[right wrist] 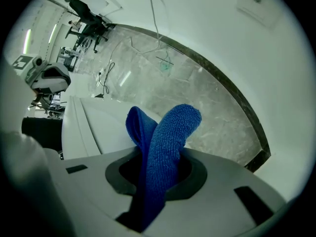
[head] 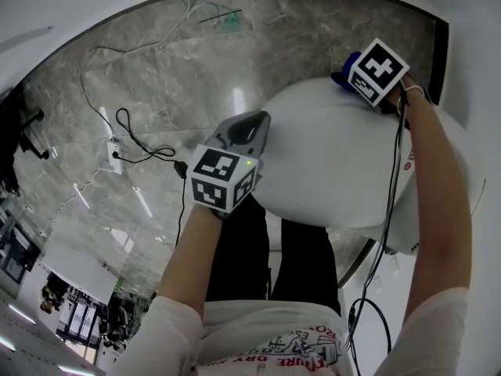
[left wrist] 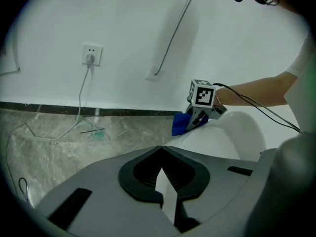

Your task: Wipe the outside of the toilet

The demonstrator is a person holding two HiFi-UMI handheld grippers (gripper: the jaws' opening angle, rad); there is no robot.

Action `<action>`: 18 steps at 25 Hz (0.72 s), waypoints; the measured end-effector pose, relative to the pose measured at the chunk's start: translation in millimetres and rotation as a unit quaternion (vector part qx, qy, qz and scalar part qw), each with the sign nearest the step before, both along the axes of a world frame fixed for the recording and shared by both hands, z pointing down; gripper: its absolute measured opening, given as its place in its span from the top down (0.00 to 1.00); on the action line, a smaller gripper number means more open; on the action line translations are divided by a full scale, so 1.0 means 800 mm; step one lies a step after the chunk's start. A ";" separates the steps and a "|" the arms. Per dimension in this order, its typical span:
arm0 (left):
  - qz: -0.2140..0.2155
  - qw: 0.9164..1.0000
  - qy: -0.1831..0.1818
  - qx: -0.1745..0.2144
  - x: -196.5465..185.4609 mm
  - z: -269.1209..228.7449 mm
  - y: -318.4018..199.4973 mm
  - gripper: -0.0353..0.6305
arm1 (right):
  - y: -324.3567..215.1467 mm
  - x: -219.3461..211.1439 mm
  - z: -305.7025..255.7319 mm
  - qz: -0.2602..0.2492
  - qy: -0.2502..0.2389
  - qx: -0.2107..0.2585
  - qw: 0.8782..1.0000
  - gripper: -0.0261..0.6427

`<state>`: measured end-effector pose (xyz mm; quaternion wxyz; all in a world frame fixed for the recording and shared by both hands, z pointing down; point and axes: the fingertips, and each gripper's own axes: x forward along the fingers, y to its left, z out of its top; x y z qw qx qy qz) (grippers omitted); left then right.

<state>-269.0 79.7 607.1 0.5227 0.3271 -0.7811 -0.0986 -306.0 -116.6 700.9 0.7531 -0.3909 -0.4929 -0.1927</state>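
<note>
The white toilet fills the middle right of the head view, its lid down. My right gripper is at the lid's far end, shut on a folded blue cloth that rests against the white surface. In the right gripper view the cloth sticks up from between the jaws of my right gripper, with the toilet lid beyond. My left gripper hangs beside the toilet's left flank, shut and holding nothing. The left gripper view looks over my left gripper to the right gripper and cloth.
Grey marble floor surrounds the toilet, with a power strip and loose cables on it. A wall socket with a plugged cable sits on the white wall above a dark baseboard. My legs in black trousers stand against the toilet's near edge.
</note>
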 end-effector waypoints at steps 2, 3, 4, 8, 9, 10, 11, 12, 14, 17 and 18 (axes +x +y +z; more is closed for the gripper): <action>-0.004 1.000 0.000 0.001 0.005 0.004 0.012 0.94 | 0.025 0.002 -0.001 -0.004 0.003 -0.014 1.000 0.85; -0.006 1.000 -0.001 0.001 0.008 0.006 0.018 0.94 | 0.038 0.003 -0.002 -0.006 0.006 -0.023 1.000 0.85; -0.008 1.000 -0.003 0.000 0.010 0.007 0.024 0.94 | 0.050 0.004 -0.002 -0.008 0.008 -0.029 0.999 0.85; -0.034 0.999 -0.011 -0.005 0.021 0.009 0.060 0.94 | 0.096 0.009 0.000 -0.027 0.009 -0.039 0.999 0.85; -0.044 0.999 -0.011 -0.005 0.025 0.009 0.070 0.94 | 0.108 0.012 0.001 -0.034 0.009 -0.042 0.998 0.85; -0.054 0.998 -0.011 -0.005 0.031 0.008 0.079 0.94 | 0.120 0.015 0.001 -0.042 0.010 -0.043 0.998 0.85; -0.063 0.998 -0.011 -0.004 0.036 0.008 0.088 0.94 | 0.130 0.017 0.001 -0.051 0.010 -0.044 0.998 0.85; -0.072 0.997 -0.012 -0.005 0.043 0.008 0.096 0.94 | 0.142 0.019 0.001 -0.060 0.010 -0.046 0.997 0.85; -0.092 0.996 -0.012 -0.008 0.058 0.011 0.114 0.94 | 0.167 0.025 0.003 -0.080 0.010 -0.052 0.995 0.85; -0.128 0.992 -0.008 -0.009 0.088 0.017 0.136 0.94 | 0.204 0.040 0.003 -0.110 0.011 -0.063 0.992 0.85; -0.141 0.990 -0.008 -0.010 0.099 0.020 0.142 0.94 | 0.215 0.044 0.003 -0.122 0.010 -0.065 0.990 0.85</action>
